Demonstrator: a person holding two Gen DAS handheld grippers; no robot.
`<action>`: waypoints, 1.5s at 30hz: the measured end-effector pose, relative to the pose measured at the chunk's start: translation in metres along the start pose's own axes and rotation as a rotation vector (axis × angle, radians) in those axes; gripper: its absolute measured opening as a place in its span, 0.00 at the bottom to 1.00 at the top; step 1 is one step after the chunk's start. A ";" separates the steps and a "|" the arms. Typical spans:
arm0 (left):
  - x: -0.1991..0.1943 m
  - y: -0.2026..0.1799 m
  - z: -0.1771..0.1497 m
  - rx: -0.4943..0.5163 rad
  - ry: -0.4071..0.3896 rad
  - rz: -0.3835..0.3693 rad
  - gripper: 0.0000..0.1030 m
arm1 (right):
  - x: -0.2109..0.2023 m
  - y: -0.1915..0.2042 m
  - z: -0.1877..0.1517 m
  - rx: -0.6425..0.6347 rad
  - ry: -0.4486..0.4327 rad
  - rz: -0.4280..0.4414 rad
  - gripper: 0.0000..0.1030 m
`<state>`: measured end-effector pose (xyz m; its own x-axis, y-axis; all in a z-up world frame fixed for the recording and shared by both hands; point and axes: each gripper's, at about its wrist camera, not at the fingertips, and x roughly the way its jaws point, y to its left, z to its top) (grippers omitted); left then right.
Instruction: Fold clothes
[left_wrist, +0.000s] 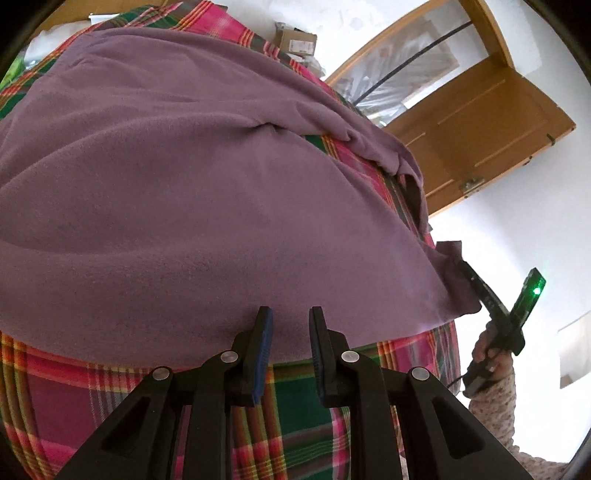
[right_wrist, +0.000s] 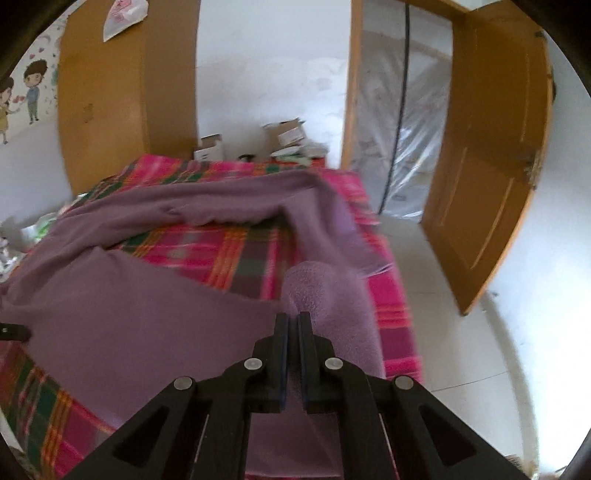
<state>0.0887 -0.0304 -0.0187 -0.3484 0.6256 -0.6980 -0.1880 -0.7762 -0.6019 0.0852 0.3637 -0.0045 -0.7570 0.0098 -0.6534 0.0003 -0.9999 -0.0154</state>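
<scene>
1. Left claw: jaws apart, nothing between them, tips at the near hem of the purple garment; can't tell if they touch the cloth.
2. Right claw: jaws nearly together, clamped on a fold of that garment's fleecy edge at the bed's right edge.
3. Garment lies spread over the plaid bedcover, covering most of the bed; one sleeve runs toward the far edge.
4. Open cardboard boxes stand past the bed's far edge; contents unclear.
5. Wooden door stands open on the right.
</scene>
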 end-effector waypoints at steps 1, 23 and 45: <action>0.000 -0.001 0.001 0.001 0.000 0.001 0.19 | 0.003 0.002 0.000 0.008 0.011 0.025 0.05; 0.009 -0.003 0.007 0.008 -0.003 0.006 0.21 | 0.000 -0.093 -0.048 0.526 0.093 0.162 0.39; 0.010 -0.004 0.007 -0.008 -0.006 0.001 0.21 | -0.025 -0.135 -0.039 0.582 -0.078 -0.144 0.05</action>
<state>0.0799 -0.0220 -0.0206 -0.3545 0.6244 -0.6960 -0.1803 -0.7760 -0.6044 0.1296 0.4989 -0.0158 -0.7685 0.1668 -0.6177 -0.4470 -0.8307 0.3318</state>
